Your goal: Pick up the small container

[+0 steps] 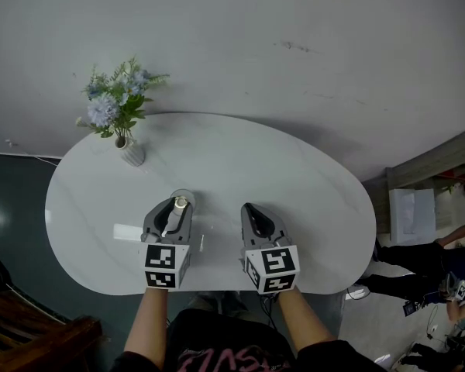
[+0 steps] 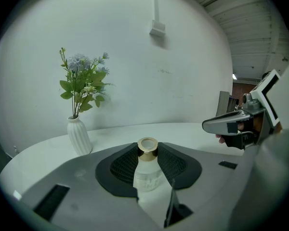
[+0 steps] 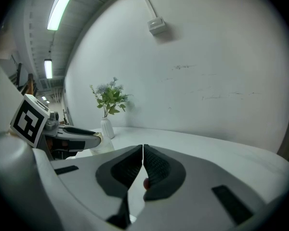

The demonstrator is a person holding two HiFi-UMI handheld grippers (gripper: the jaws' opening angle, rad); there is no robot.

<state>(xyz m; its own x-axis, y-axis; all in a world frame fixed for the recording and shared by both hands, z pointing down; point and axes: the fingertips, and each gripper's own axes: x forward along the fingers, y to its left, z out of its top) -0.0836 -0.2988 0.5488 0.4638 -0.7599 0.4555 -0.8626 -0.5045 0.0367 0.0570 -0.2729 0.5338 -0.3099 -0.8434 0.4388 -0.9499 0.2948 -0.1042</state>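
Left gripper view: left tool clamped on the small container.
Right tool is closed and empty, lower centre of its view.

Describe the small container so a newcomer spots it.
On the white oval table, skip the ribbed white vase of flowers at far left. Between the left gripper's tongs stands a small clear bottle, the only thing with a gold cap.

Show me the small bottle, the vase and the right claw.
small bottle (image 2: 147,173): left gripper view, clear body.
vase (image 2: 79,137): left gripper view, ribbed white body.
right claw (image 3: 143,148): right gripper view, where its closed tips meet.
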